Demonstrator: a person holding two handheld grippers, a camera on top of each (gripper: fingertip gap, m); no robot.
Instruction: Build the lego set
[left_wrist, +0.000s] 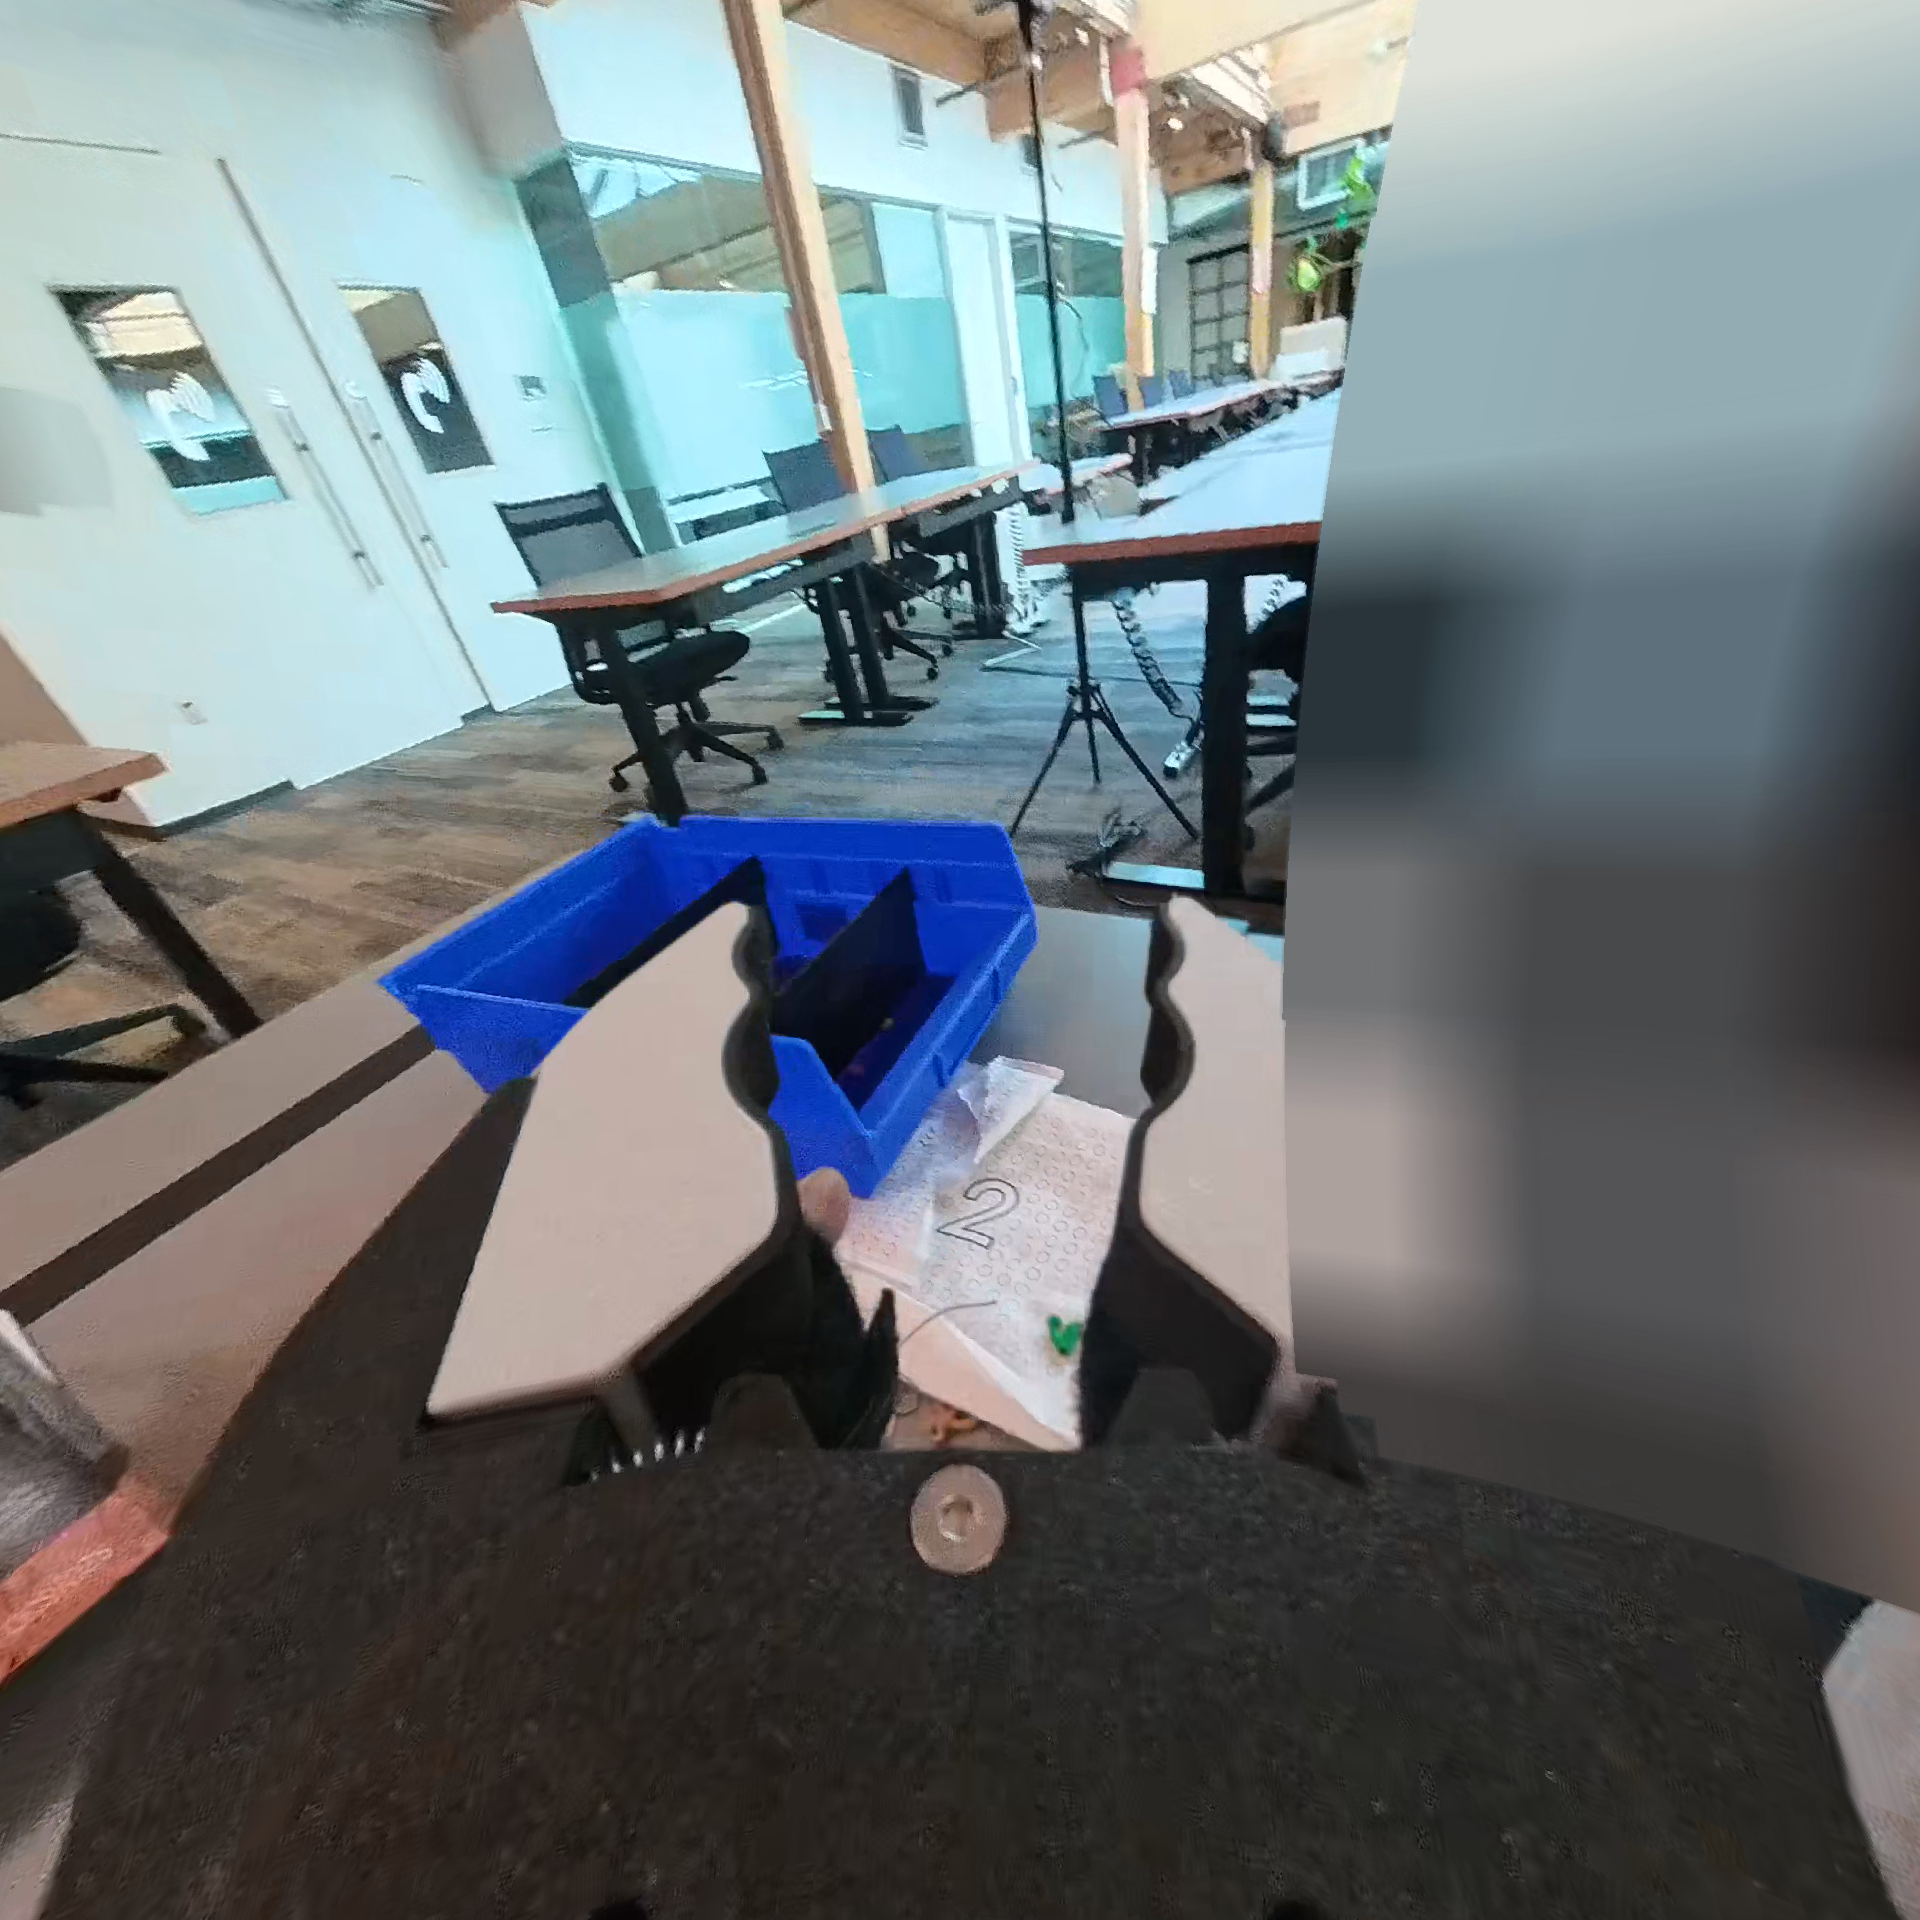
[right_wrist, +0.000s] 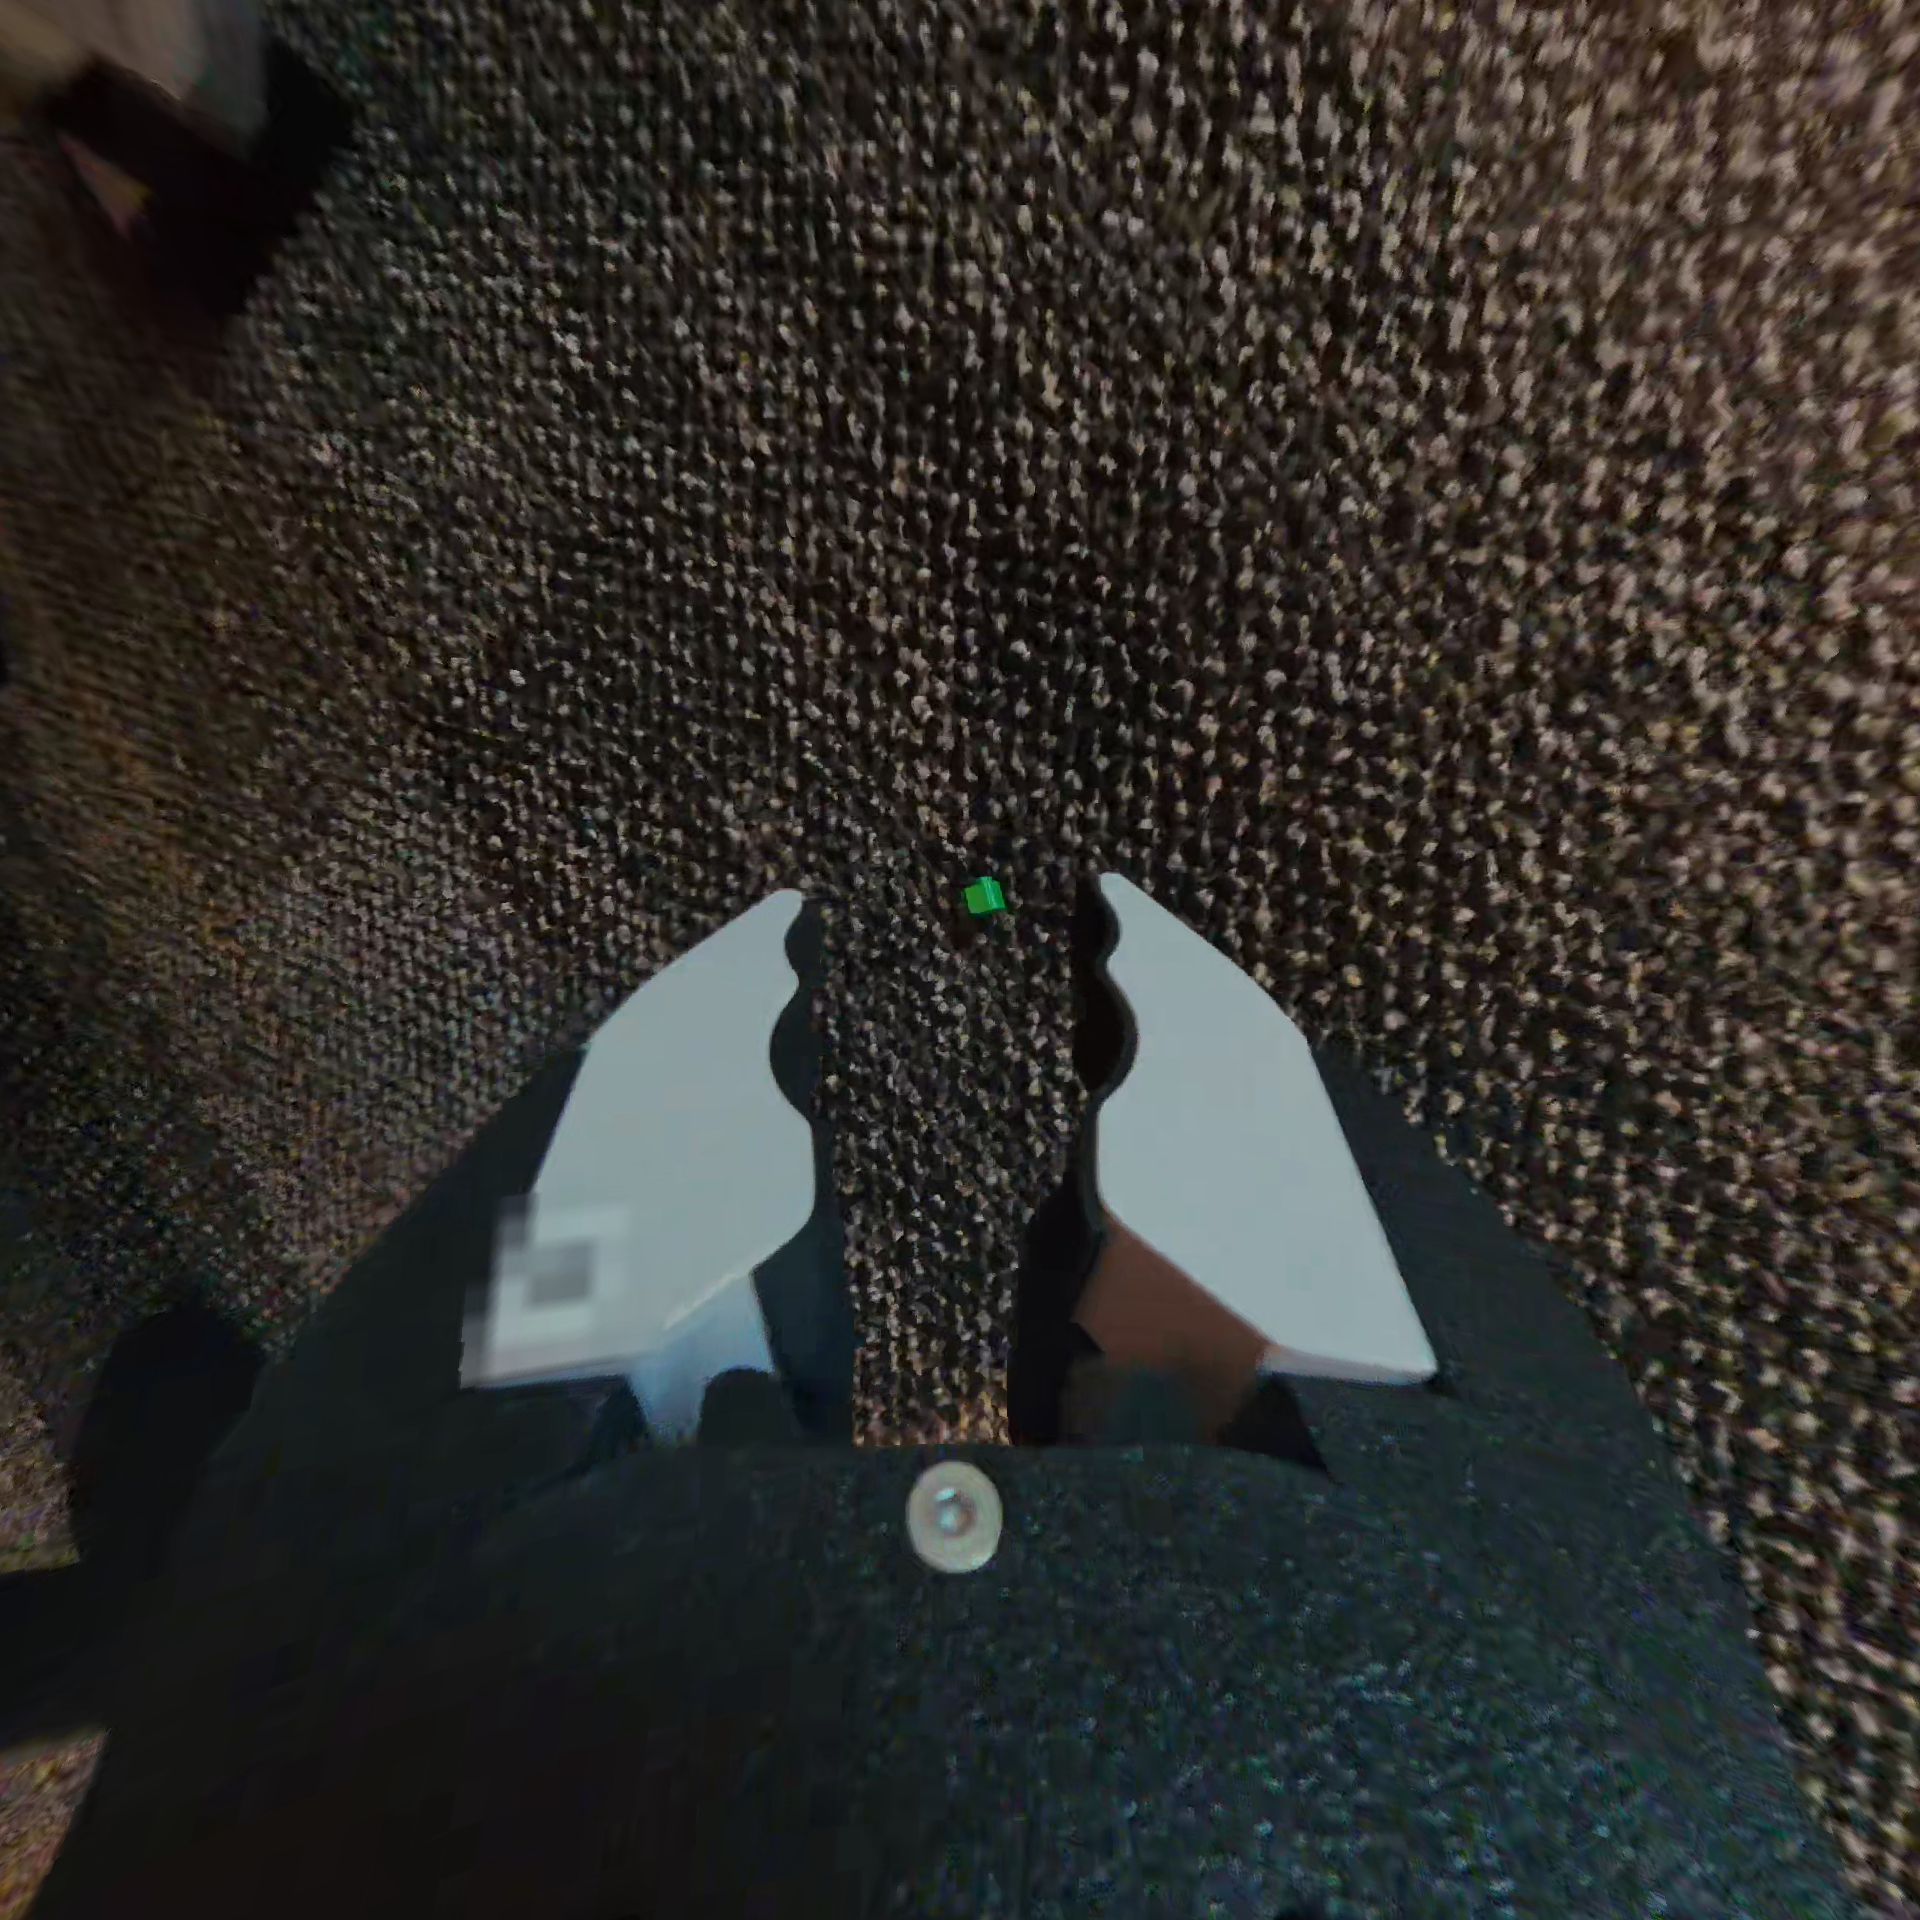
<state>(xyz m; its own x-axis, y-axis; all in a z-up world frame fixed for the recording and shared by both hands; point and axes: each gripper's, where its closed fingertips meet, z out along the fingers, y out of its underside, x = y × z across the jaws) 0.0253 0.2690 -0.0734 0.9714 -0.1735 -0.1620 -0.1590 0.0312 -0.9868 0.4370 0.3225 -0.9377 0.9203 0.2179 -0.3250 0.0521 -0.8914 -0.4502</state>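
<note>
My left gripper (left_wrist: 956, 920) is open and empty, held above the dark table (left_wrist: 1081, 997). Below it lie a white paper bag (left_wrist: 1029, 1216) with a printed dot pattern and a small green lego piece (left_wrist: 1062, 1335) on it. A blue parts bin (left_wrist: 727, 966) with black dividers stands just beyond the bag. My right gripper (right_wrist: 951, 899) is open and points down at speckled dark carpet (right_wrist: 1039, 468). A tiny green lego brick (right_wrist: 983, 898) lies on the carpet between the fingertips, nearer the right one. The gripper is apart from the brick.
Office desks (left_wrist: 748, 566) and wheeled chairs (left_wrist: 665, 655) stand behind the table, with a tripod (left_wrist: 1091, 717) on the floor. A fingertip (left_wrist: 826, 1200) shows beside the left finger. A dark blurred shape (right_wrist: 156, 177) sits at the top left of the carpet view.
</note>
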